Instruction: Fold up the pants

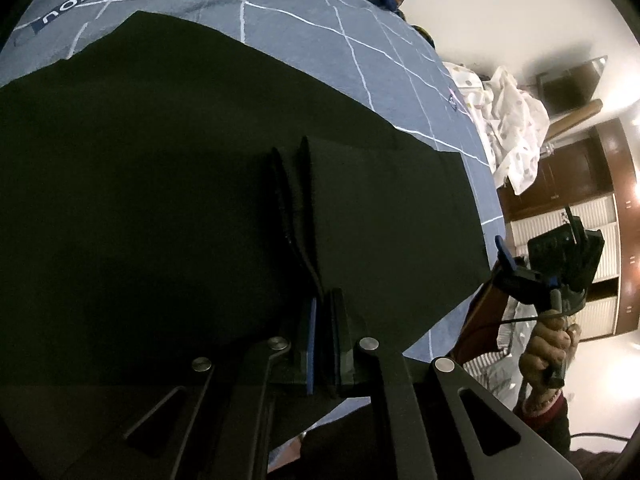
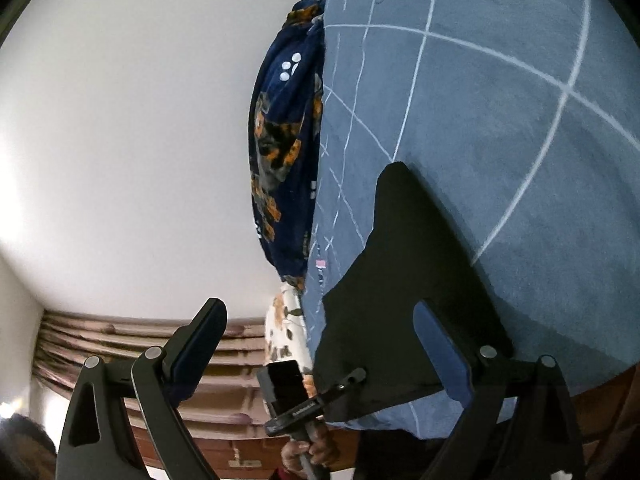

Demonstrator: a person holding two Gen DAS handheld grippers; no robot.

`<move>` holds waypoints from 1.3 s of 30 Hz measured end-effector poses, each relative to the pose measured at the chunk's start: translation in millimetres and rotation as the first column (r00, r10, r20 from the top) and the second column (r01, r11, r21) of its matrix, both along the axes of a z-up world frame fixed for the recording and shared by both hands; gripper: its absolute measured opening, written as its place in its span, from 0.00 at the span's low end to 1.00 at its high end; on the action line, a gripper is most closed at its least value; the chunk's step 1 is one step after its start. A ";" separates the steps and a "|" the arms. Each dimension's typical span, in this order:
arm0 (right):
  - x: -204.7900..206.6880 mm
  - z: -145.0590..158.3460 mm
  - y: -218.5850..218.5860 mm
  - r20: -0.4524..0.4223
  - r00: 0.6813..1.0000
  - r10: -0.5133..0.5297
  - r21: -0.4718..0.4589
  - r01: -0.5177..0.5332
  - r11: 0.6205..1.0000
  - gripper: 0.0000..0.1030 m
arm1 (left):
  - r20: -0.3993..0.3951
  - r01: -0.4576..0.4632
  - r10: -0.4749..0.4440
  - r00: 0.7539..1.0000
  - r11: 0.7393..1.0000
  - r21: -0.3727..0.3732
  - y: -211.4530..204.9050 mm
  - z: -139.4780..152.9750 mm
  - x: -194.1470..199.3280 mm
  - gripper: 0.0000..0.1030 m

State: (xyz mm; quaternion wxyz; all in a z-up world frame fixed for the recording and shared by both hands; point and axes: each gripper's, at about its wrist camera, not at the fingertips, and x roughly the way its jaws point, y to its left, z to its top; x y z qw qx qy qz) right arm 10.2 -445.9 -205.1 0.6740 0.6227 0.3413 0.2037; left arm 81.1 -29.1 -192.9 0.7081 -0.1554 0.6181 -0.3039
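Matte black pants (image 1: 160, 200) flat on quilted blue bedspread (image 1: 320, 32)

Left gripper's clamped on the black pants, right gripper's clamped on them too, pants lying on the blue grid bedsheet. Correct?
Not quite. The right gripper is open and holds nothing, as the right wrist view shows. The left gripper is indeed shut on the black fabric pants, which lie on the blue grid-patterned bedsheet.

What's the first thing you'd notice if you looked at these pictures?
The big black pants spread over the blue bedsheet with white lines. The left tongs are shut, pinching a fold of the pants. The right tongs hang wide open by the bed's edge, with a dark blue blanket bunched behind.
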 end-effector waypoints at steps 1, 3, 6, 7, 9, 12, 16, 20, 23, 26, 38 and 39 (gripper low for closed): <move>4.6 1.5 1.9 0.003 1.000 0.016 -0.014 -0.016 1.000 0.87 | -0.002 0.001 -0.001 1.000 1.000 -0.003 0.1 -0.4 0.4 0.06; 18.1 9.6 7.2 0.021 0.998 0.066 -0.082 -0.064 0.995 0.79 | -0.001 0.002 -0.002 1.000 1.000 -0.005 1.3 -0.8 -0.4 0.07; 45.9 19.9 13.5 0.036 0.990 0.134 -0.191 -0.124 0.974 0.60 | 0.005 0.004 -0.004 1.000 1.000 0.002 0.5 -0.1 -1.0 0.07; 55.9 21.7 14.7 0.039 0.988 0.153 -0.221 -0.141 0.965 0.52 | 0.005 0.003 -0.003 1.000 1.000 0.004 0.3 0.0 -0.9 0.07; 74.9 23.6 18.5 0.026 0.982 0.186 -0.293 -0.170 0.941 0.40 | 0.008 0.001 -0.001 1.000 1.000 0.007 -0.2 0.3 -1.5 0.07; 99.4 18.6 25.8 -0.014 0.972 0.237 -0.386 -0.223 0.895 0.31 | 0.011 0.001 -0.001 1.000 1.000 0.013 -0.9 0.6 -2.5 0.08; 113.7 -7.8 18.8 -0.126 0.972 0.199 -0.454 -0.235 0.859 0.13 | 0.009 0.001 -0.001 1.000 1.000 0.018 -1.8 0.7 -2.4 0.08; 112.5 -40.1 2.4 -0.158 0.974 0.163 -0.345 -0.209 0.915 0.00 | 0.008 0.000 0.000 1.000 1.000 0.021 -2.4 0.6 -1.9 0.09; 113.3 -43.0 -0.5 -0.150 0.975 0.164 -0.331 -0.206 0.921 0.00 | 0.001 -0.004 0.004 1.000 1.000 0.021 -2.2 0.0 -1.1 0.09; 112.1 -45.5 -6.8 -0.142 0.976 0.162 -0.305 -0.199 0.931 0.00 | 0.002 -0.004 0.004 1.000 1.000 0.025 -2.8 0.2 -1.1 0.09; 41.3 -4.1 6.6 0.012 0.956 0.292 -0.390 -0.264 0.882 0.10 | -0.001 -0.006 0.006 1.000 1.000 0.027 -3.1 -0.3 0.3 0.09; 31.1 -6.7 9.5 0.011 0.950 0.312 -0.395 -0.282 0.874 0.10 | -0.001 -0.005 0.005 1.000 1.000 0.026 -3.0 -0.6 0.3 0.09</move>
